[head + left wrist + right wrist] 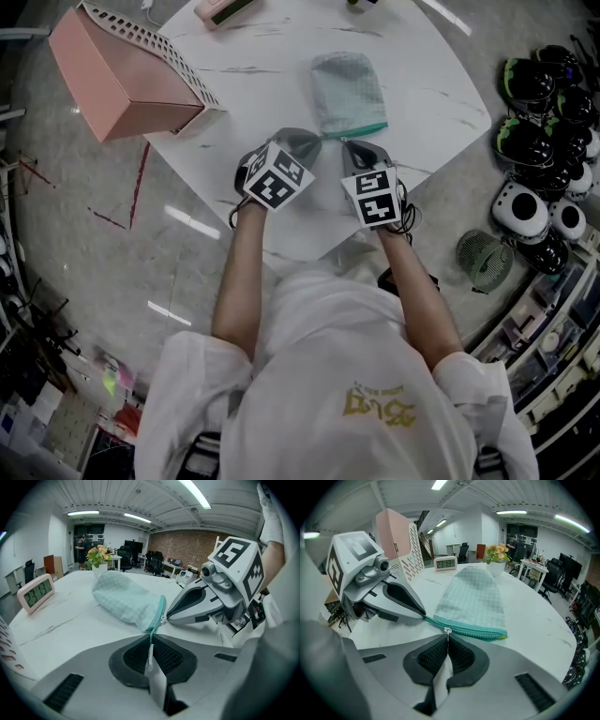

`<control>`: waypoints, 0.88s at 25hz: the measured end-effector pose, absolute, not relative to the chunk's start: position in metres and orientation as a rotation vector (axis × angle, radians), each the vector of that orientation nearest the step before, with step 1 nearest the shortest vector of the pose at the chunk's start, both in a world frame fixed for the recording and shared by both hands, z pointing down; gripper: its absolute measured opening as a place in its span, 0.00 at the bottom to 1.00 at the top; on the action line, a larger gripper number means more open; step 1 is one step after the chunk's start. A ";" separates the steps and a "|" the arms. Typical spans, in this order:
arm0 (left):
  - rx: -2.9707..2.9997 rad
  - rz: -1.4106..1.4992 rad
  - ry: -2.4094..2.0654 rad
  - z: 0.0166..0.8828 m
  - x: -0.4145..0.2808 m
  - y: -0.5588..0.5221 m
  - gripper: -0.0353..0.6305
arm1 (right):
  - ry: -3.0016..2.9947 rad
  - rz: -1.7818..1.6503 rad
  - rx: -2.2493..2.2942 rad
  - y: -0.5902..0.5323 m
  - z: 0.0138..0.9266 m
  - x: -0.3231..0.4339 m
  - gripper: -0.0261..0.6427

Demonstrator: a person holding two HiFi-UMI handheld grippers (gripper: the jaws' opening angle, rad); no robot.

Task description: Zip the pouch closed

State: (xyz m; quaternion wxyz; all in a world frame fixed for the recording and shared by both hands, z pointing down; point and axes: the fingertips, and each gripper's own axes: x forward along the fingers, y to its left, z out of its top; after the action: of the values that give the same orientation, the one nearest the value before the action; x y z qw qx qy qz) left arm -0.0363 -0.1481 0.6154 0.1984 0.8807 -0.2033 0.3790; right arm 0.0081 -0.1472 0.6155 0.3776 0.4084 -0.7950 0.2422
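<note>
Pouch of mint-green checked fabric with a teal zip point(349, 92), one only, lies on the white marbled table point(441, 94), its zip edge toward the person. Of the two grippers, the left gripper point(151, 641) is clamped on the zip's end, and the right gripper point(448, 637) is pinched on the small silver zip pull point(448, 631). One pink digital clock point(36, 592) shows digits too blurred to read.

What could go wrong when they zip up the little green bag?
The right gripper pinches only the tiny zipper pull, so the pull might slip out when tugged. The left gripper holds just the thin zipper end of the pouch. If that slips, the whole pouch may slide along the table instead of zipping.
</note>
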 end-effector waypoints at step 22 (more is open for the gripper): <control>2.400 1.005 -0.629 0.616 -0.051 -0.136 0.11 | -1.931 0.608 1.141 -0.147 0.615 0.067 0.06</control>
State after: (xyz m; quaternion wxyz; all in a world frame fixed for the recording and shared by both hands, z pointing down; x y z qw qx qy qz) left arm -0.0514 -0.1356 0.6159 0.2304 0.8724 -0.2286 0.3654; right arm 0.0675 -0.1475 0.6147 0.3977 0.4504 -0.7625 0.2401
